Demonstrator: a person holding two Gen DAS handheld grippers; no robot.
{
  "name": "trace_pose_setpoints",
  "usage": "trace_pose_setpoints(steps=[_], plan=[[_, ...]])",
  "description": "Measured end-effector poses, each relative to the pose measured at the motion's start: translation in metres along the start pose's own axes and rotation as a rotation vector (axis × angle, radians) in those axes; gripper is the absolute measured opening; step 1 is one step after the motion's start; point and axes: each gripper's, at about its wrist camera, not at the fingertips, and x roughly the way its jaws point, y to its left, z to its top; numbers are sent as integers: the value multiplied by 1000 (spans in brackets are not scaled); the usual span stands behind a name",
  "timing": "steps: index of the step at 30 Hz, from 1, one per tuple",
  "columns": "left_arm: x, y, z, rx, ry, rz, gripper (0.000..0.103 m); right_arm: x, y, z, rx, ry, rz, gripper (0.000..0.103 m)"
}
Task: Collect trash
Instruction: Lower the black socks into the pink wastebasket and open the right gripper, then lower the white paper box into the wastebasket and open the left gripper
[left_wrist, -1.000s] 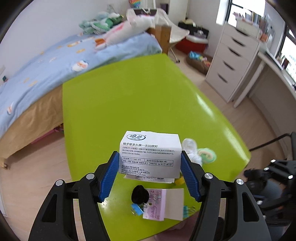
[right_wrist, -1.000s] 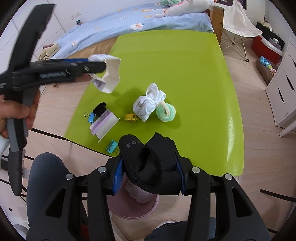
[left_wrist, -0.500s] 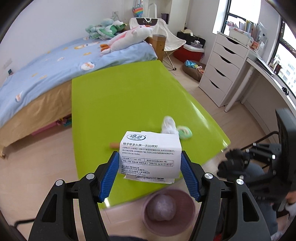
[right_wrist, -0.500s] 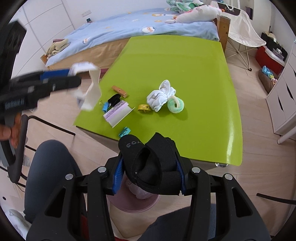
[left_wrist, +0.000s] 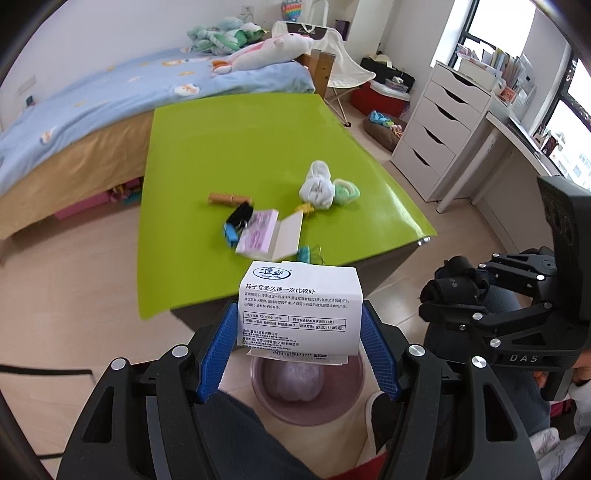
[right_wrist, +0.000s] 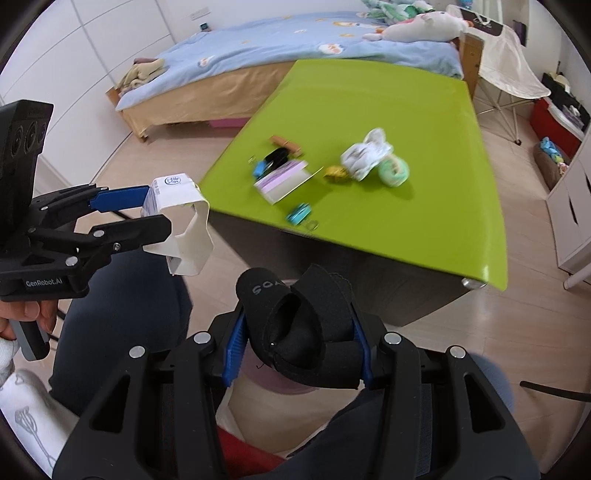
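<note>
My left gripper (left_wrist: 299, 332) is shut on a white printed paper sock wrapper (left_wrist: 300, 306), held off the table's near edge above a pink bin (left_wrist: 306, 391) on the floor. The wrapper also shows in the right wrist view (right_wrist: 181, 225). My right gripper (right_wrist: 295, 347) is shut on a rolled black sock (right_wrist: 299, 332), also off the table, with the pink bin (right_wrist: 269, 384) partly hidden beneath it. The right gripper with the sock (left_wrist: 454, 288) appears at the right of the left wrist view.
The green table (left_wrist: 236, 147) holds a white sock bundle (left_wrist: 317, 186), a green tape roll (left_wrist: 347, 192), a pink notepad (left_wrist: 269, 236), binder clips (left_wrist: 236, 221) and a wooden clip (left_wrist: 225, 198). A bed stands behind, white drawers (left_wrist: 439, 125) at the right. My knees are below.
Both grippers have pulled back from the table toward me, each still holding its item. The wrapper now hangs over the pink bin instead of over the tabletop.
</note>
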Motion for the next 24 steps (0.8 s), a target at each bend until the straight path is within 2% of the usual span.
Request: trace_pose_setpoints(steps=[8,10,12,15,24], plan=[[-18,8,-17,-34,-16,-1,64,12,18,-5,-31,34,48,50],[-19,9,-17,-36,-17,0,64,15,20,-3,-39,37,62,60],[-20,10,-16,-35,-20,2,64,15,20,-1,-36,29,62,74],[-20,10,-16,-34,-20,6,64,14,16,0,-27,27,49,86],[-15,2,-19,-7,3,-10,64,-2,3,-3,17,5,45,93]])
